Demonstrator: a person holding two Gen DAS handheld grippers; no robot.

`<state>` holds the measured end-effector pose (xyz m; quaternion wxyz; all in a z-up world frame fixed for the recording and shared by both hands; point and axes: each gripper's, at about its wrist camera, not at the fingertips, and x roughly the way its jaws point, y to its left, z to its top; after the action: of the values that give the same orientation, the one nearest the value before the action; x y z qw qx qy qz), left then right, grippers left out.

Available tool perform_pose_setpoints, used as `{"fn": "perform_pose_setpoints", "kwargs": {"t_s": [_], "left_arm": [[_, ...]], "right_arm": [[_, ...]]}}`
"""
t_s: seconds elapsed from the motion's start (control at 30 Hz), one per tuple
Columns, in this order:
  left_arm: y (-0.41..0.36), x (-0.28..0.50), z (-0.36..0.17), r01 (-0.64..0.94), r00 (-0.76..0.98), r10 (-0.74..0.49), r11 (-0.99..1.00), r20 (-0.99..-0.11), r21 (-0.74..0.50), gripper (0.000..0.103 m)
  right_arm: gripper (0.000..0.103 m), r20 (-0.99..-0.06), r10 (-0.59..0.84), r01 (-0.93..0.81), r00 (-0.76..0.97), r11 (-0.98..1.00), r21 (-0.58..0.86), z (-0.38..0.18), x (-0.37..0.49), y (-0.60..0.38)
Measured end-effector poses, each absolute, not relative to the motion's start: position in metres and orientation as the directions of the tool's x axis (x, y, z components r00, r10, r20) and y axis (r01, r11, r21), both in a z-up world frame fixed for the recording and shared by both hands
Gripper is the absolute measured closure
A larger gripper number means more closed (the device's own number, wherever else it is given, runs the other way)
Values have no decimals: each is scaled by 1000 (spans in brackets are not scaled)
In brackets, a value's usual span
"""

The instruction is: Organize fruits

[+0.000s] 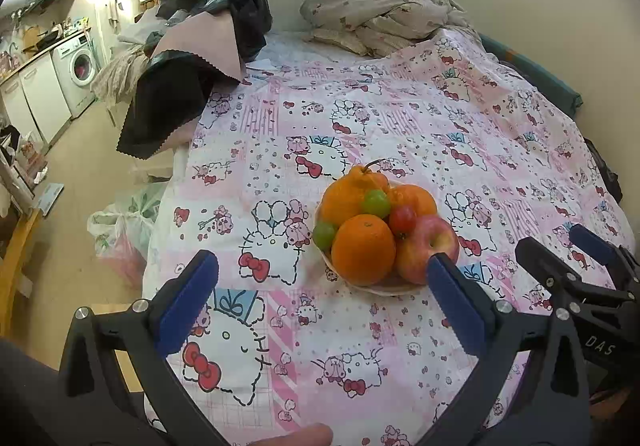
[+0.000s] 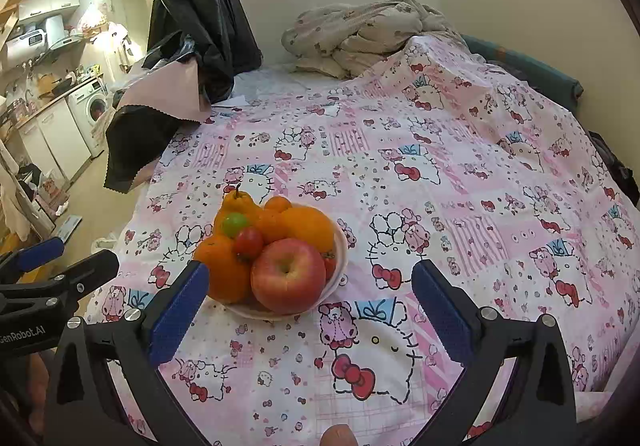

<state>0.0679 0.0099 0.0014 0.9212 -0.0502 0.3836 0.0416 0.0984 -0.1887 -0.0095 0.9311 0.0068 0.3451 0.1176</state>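
Note:
A shallow white bowl (image 1: 384, 288) sits on a pink cartoon-print bedsheet (image 1: 400, 118) and is piled with fruit: a red apple (image 1: 428, 248), oranges (image 1: 362, 248), a knobbly stemmed orange fruit (image 1: 352, 186), green grapes (image 1: 376, 203) and a small red tomato (image 1: 402, 219). The bowl (image 2: 340, 246), apple (image 2: 288, 276) and orange (image 2: 226, 266) also show in the right wrist view. My left gripper (image 1: 322, 272) is open and empty just short of the bowl. My right gripper (image 2: 310, 282) is open and empty, its left finger beside the bowl.
A crumpled quilt (image 1: 380, 16) lies at the head of the bed. Black and pink cloth (image 1: 180, 86) hangs over the bed's left edge. Plastic bags (image 1: 124, 226) sit on the floor at left. A kitchen with a washing machine (image 1: 78, 66) is far left.

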Motion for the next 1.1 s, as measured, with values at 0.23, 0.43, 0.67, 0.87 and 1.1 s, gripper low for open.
{"fn": "perform_pose_setpoints", "kwargs": {"t_s": [0.23, 0.43, 0.67, 0.87, 1.1], "left_arm": [[9, 69, 1, -118, 702, 42, 991, -711, -59, 0], [10, 68, 1, -120, 703, 44, 991, -710, -57, 0], [12, 68, 1, -125, 701, 44, 990, -712, -61, 0], [12, 68, 1, -124, 704, 46, 991, -709, -59, 0], [11, 68, 2, -125, 705, 47, 990, -708, -59, 0]], "right_arm": [[0, -641, 223, -210, 734, 973, 98, -9, 98, -191], [0, -639, 224, -213, 736, 972, 95, -9, 98, -190], [0, -638, 224, -215, 736, 972, 93, -9, 98, -190], [0, -639, 224, -215, 736, 972, 93, -9, 98, -190], [0, -640, 221, -214, 735, 973, 91, -9, 99, -190]]}}
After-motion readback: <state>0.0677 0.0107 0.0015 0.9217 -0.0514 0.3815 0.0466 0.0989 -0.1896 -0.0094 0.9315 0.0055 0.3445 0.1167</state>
